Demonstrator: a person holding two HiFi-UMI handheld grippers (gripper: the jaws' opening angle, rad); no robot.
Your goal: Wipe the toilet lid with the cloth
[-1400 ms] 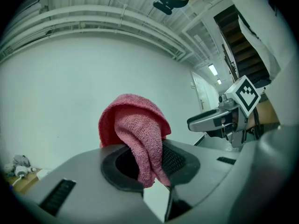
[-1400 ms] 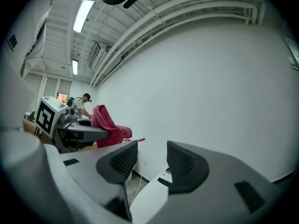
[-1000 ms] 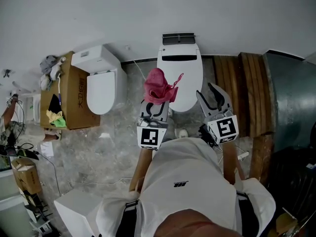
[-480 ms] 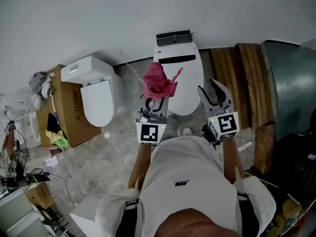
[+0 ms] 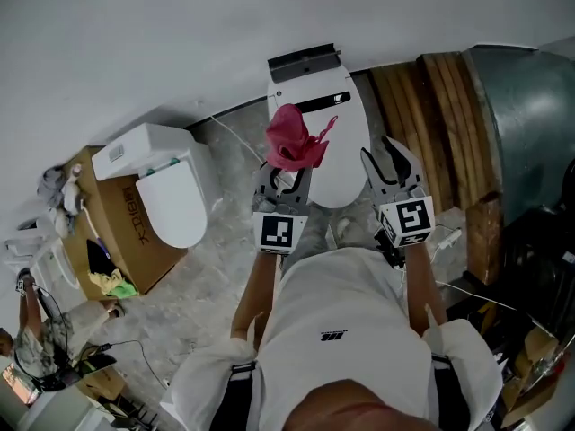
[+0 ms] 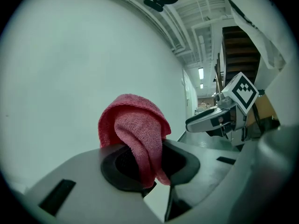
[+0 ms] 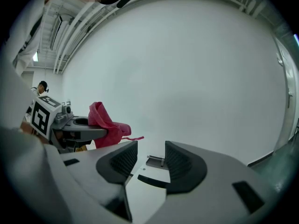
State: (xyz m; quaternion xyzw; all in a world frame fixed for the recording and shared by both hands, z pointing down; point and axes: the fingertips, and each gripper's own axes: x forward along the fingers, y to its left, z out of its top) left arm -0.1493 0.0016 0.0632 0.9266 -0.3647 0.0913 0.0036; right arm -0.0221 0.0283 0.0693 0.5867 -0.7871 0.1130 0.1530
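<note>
A white toilet with its lid [image 5: 337,142] down stands against the wall straight ahead. My left gripper [image 5: 284,171] is shut on a bunched pink-red cloth [image 5: 294,141] and holds it in the air at the lid's left edge; the cloth [image 6: 135,134] sticks up between the jaws. To the right, my right gripper [image 5: 389,164] stands open and empty over the lid's right edge. Between its jaws the lid [image 7: 140,185] and the cistern fitting show below, and the cloth [image 7: 106,126] with the left gripper lies to the left.
A second white toilet [image 5: 162,191] stands at the left beside a cardboard box [image 5: 112,241] with odds and ends. Wooden planks [image 5: 431,124] lean at the right of the toilet, with a large grey metal thing [image 5: 530,133] beyond. Cables lie on the stone floor.
The head view has swung, so the scene sits rotated and shifted left. Both grippers have edged up toward the toilet lid, the cloth still held in the left one.
</note>
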